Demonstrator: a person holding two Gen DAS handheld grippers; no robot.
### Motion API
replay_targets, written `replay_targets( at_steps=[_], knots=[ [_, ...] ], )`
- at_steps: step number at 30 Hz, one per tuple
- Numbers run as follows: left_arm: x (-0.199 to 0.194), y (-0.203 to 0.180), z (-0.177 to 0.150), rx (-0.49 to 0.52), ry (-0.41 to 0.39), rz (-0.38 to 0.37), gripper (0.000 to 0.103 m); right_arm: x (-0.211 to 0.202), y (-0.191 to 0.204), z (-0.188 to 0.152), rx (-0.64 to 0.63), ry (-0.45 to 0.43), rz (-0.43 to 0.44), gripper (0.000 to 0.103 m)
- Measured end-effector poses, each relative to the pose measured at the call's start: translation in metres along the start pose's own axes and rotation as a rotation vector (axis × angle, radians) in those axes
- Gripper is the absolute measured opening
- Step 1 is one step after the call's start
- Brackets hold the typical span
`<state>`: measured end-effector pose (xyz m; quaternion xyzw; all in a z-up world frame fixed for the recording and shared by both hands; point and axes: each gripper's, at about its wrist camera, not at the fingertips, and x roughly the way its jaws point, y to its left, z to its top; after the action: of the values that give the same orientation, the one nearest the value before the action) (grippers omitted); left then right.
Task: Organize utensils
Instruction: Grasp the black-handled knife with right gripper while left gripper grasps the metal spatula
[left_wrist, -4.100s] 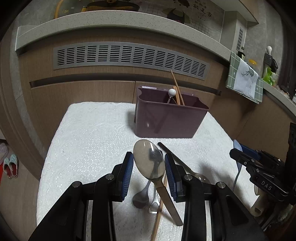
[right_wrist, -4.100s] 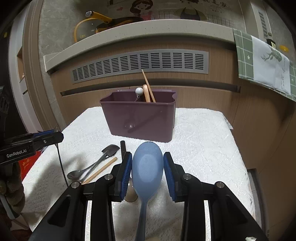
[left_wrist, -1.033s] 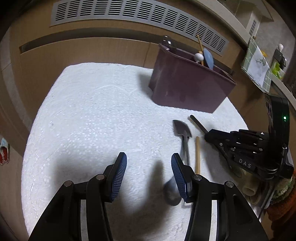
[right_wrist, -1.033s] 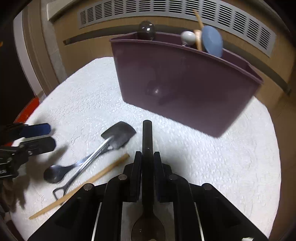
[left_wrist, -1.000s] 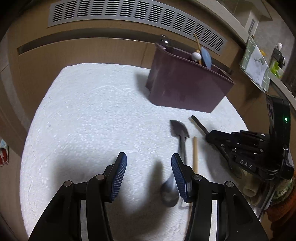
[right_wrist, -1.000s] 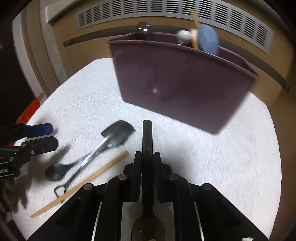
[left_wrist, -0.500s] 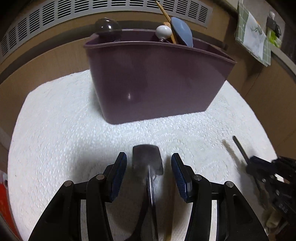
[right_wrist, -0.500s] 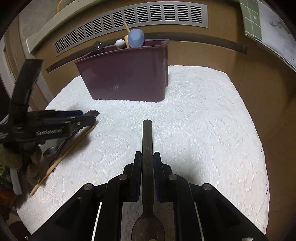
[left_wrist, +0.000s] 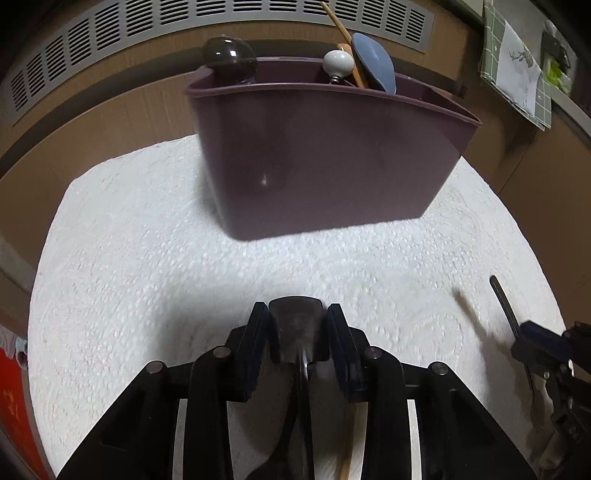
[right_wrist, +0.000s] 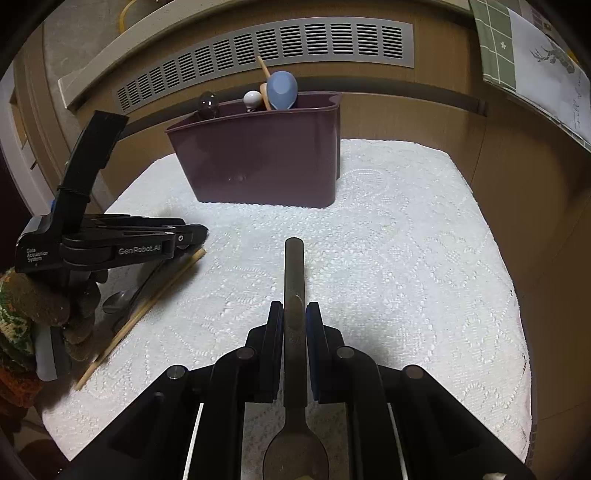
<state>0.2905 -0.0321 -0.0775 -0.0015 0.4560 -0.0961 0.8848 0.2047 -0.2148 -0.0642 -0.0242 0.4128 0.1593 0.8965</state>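
Note:
A purple utensil bin (left_wrist: 332, 155) (right_wrist: 266, 155) stands at the back of the white mat, holding a blue spoon (left_wrist: 373, 62), a white-knobbed utensil (left_wrist: 338, 64), a dark spoon (left_wrist: 229, 55) and a chopstick. My left gripper (left_wrist: 297, 332) is shut on the blade of a small metal shovel-shaped spoon (left_wrist: 297, 325), low on the mat. It also shows in the right wrist view (right_wrist: 199, 234). My right gripper (right_wrist: 294, 317) is shut on a metal spoon (right_wrist: 294, 273) by its handle, bowl toward the camera, above the mat.
A wooden chopstick (right_wrist: 147, 306) and another metal spoon (right_wrist: 116, 301) lie on the white mat (right_wrist: 406, 258) beneath the left gripper. Wooden cabinet fronts with a vent grille (right_wrist: 277, 48) stand behind. A green towel (right_wrist: 532, 55) hangs at the right.
My left gripper moved forward over the shovel-shaped spoon and closed on its blade. My right gripper, holding the metal spoon, has drawn back and up from the bin.

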Motion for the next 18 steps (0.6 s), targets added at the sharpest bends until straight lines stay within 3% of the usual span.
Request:
replay_targets(
  at_steps=[11,18],
  knots=[
    [-0.057,0.023,-0.062,-0.033,-0.018,-0.057,0.033,0.004,0.014,-0.007,-0.037,0.029,0.028,0.011],
    [-0.07,0.038,-0.074,-0.076,-0.031,-0.081,0.034,0.021,0.02,-0.003,-0.041,0.073,0.044,0.014]
  ],
)
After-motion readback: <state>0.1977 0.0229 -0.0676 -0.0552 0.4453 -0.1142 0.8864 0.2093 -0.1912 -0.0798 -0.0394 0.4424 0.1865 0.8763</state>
